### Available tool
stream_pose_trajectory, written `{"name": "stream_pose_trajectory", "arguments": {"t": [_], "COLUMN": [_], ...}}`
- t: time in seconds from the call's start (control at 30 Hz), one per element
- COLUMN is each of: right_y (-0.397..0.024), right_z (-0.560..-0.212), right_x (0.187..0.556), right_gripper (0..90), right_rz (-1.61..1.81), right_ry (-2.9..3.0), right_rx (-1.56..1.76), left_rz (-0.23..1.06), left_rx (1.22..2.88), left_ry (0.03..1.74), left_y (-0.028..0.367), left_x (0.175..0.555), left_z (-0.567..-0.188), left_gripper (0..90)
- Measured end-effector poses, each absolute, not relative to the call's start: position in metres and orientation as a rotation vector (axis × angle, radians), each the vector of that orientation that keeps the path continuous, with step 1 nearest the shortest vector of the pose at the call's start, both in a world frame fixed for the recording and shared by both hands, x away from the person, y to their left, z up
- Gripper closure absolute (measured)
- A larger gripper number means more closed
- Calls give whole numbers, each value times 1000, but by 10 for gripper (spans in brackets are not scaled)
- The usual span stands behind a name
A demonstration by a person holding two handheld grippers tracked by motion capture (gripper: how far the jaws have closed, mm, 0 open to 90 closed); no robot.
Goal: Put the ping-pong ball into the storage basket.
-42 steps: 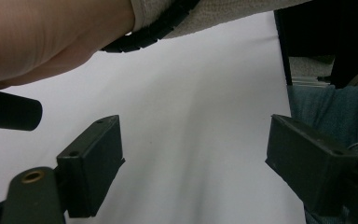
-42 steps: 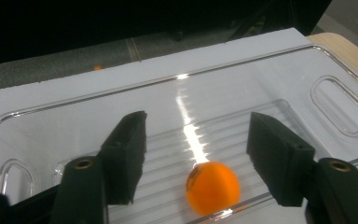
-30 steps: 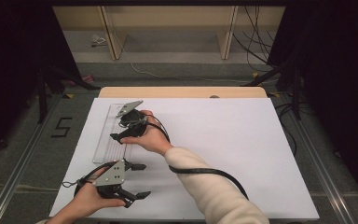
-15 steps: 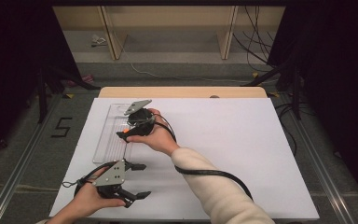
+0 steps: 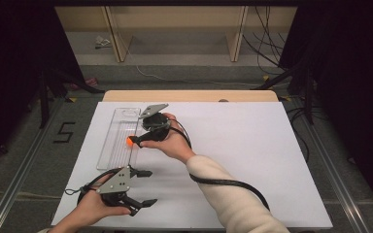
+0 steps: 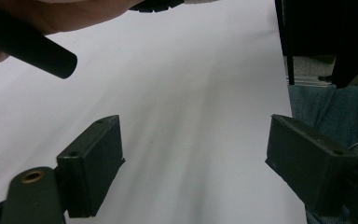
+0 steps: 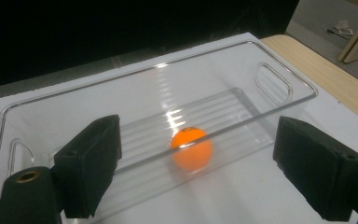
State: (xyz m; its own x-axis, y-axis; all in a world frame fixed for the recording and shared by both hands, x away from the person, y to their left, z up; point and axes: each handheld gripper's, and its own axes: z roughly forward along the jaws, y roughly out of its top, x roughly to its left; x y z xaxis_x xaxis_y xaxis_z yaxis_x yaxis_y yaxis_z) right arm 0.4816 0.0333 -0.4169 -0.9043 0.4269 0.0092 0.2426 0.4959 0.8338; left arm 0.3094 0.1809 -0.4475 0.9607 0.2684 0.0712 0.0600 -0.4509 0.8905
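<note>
Since a second ago my right gripper (image 5: 132, 141) has drawn back, jaws spread, orange ball (image 7: 191, 148) released into clear tray (image 7: 279, 81); next: withdraw.

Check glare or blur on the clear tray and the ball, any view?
Right gripper view: white glare streaks on the clear tray ribs above the sharp orange ball; near fingers soft. High view: ball a small bright dot, tray faint against the white table.

Beyond the right gripper (image 5: 135, 141): pale wooden shelving (image 5: 175, 29), grey floor (image 5: 184, 73), loose cables (image 5: 267, 39); dark on both sides.
</note>
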Motion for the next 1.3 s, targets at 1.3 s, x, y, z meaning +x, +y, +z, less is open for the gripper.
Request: {"name": "stream_pose_trajectory", "arguments": {"t": [1.3], "right_y": [-66], "right_z": [-421], "right_x": [472], "right_gripper": [163], "right_rz": [1305], "right_ry": [2467], "right_rx": [727], "left_rz": [248], "left_rx": [2032], "left_ry": [243], "left_y": [182], "left_x": [310], "left_z": [-448], "left_gripper": [181]}}
